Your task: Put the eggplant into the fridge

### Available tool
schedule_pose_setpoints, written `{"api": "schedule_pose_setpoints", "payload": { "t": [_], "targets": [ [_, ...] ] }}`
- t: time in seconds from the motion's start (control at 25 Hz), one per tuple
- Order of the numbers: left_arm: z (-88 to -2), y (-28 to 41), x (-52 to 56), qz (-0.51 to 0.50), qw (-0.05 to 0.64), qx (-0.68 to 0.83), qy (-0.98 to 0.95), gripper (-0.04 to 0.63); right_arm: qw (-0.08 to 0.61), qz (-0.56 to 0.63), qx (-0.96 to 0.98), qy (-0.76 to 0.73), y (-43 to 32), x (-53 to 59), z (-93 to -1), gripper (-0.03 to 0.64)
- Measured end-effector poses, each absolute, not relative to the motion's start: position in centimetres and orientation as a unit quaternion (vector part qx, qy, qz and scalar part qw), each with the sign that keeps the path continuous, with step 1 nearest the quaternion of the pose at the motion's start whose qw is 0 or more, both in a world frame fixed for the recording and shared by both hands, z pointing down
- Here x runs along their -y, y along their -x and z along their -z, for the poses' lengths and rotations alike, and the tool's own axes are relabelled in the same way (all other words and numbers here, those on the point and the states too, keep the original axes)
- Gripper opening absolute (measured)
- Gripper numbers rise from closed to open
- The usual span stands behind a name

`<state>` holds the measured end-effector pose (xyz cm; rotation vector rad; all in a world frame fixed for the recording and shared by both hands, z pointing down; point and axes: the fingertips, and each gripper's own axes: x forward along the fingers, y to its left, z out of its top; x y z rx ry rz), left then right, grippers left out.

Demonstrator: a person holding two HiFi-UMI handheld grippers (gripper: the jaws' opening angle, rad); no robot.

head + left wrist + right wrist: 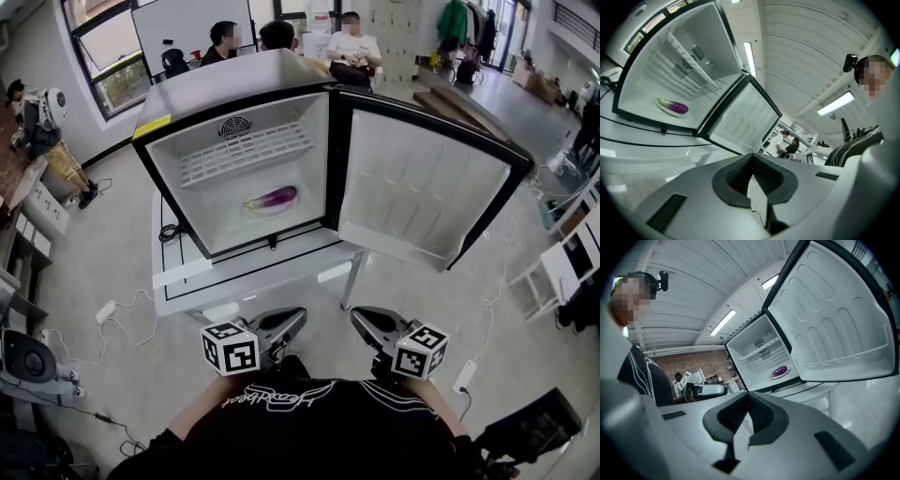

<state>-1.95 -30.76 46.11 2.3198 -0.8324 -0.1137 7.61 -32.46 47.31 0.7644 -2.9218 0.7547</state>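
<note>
nearest my head camera, the wearer's black shirt fills the bottom of the frame. just beyond it sit the two claws i am steering. the left gripper is clenched, pads pressed together with nothing between them. the right gripper is clenched too, and also empty. both hang side by side above the grey floor, tips aimed toward the fridge and well short of it. a white power strip and its cable lie on the floor off to the left.

past the claws stands a low white table bearing the small fridge. its door is swung wide open to the right, showing moulded white door shelves.

the eggplant is already inside the fridge, lying on its side on the cabinet floor. it is purple with a pale end, and it rests on what looks like a small light plate, though the wide lenses leave that unsure. a white wire shelf spans the cabinet above it, and it touches neither claw.

at the far end of the room, behind the fridge, three people sit together near a whiteboard and large windows.
</note>
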Motion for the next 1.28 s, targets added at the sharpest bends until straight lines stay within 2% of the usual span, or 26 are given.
{"api": "schedule_pose_setpoints", "payload": {
  "t": [0.36, 0.56, 1.28],
  "targets": [
    [-45.1, 1.0, 26.9, 0.012, 0.259, 0.31, -0.915, 0.009, 0.002, -0.217, 0.948, -0.235, -8.6, 29.7, -45.1, 0.006],
    [-45.0, 0.9, 25.8, 0.038, 0.285, 0.312, -0.906, 0.009, 0.001, -0.206, 0.951, -0.229, -8.2, 29.0, -44.4, 0.006],
    [-45.2, 0.4, 24.9, 0.039, 0.294, 0.312, -0.903, 0.009, 0.017, -0.199, 0.958, -0.205, -7.5, 27.5, -45.5, 0.006]
  ]
}}
